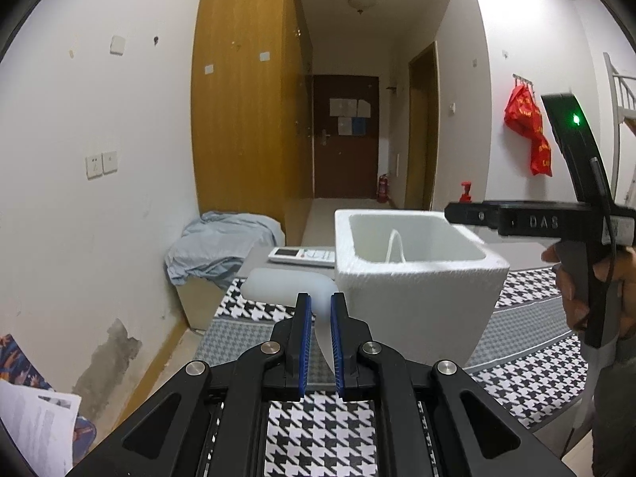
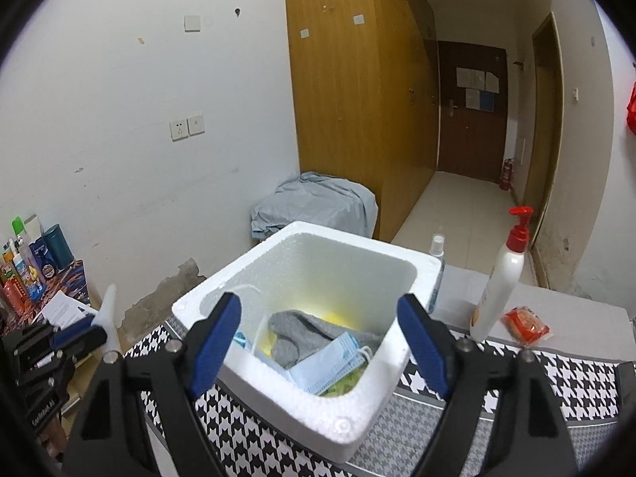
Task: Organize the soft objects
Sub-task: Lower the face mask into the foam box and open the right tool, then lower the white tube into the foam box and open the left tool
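1. The foam box [image 2: 357,409] sits mid-frame on the houndstooth cloth [image 2: 576,377], holding a grey cloth [image 2: 302,330] and face masks [image 2: 338,361].
2. My right tongs [image 2: 318,342] hover wide open and empty above it.
3. My left tongs [image 1: 320,342] pinch a translucent white soft piece [image 1: 278,284], lower centre, just beside the box; next, I judge, lift it over the rim and release.

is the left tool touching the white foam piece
Touching. The left wrist view shows the left tool shut on the foam piece.

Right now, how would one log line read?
left claw: shut on white soft piece | right claw: open above foam box | box holds grey sock, blue masks
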Action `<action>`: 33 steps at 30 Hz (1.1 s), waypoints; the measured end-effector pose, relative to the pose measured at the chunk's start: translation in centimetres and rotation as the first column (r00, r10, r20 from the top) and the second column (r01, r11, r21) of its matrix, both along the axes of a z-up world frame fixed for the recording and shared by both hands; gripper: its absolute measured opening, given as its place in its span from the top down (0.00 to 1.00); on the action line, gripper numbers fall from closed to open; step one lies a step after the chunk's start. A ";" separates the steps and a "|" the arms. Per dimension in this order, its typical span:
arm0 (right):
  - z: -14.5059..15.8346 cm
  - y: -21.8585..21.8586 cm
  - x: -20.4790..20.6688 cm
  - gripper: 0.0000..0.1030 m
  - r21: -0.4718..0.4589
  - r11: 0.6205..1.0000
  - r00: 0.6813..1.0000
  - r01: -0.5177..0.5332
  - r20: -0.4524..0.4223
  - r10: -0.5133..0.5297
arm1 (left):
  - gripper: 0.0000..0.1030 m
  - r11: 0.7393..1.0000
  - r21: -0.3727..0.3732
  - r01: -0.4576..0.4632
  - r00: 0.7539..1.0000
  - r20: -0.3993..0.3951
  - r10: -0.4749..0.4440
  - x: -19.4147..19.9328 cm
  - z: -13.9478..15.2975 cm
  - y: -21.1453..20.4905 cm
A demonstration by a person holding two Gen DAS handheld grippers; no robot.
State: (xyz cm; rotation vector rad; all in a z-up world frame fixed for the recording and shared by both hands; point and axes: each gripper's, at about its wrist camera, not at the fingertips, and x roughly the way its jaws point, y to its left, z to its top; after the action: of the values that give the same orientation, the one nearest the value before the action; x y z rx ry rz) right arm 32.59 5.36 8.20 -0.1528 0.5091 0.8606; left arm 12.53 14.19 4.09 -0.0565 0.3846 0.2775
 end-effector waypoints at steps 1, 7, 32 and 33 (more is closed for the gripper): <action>0.0 -0.2 -0.1 0.18 0.002 1.000 1.000 0.002 0.001 -0.002 | 0.90 1.000 0.002 0.003 1.000 0.004 -0.003 0.0 0.2 -0.1; 0.3 -1.7 -0.6 0.00 0.028 0.999 1.000 0.015 -0.001 -0.015 | 0.90 0.999 0.000 0.039 0.999 0.026 -0.039 0.5 1.2 -0.5; -1.0 -8.6 -4.6 0.00 0.045 0.989 0.990 0.140 0.029 -0.142 | 0.90 0.971 0.020 0.237 0.971 0.033 -0.238 6.6 4.2 -2.8; -1.1 -8.7 -4.7 0.00 0.044 0.988 0.989 0.145 0.029 -0.146 | 0.90 0.969 0.018 0.245 0.969 0.030 -0.245 6.8 4.2 -2.8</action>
State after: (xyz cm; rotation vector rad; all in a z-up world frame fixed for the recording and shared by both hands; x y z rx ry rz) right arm 27.87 -3.35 7.10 -0.0899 0.4664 0.7245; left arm 19.37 11.39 8.26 0.0011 0.3537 0.0351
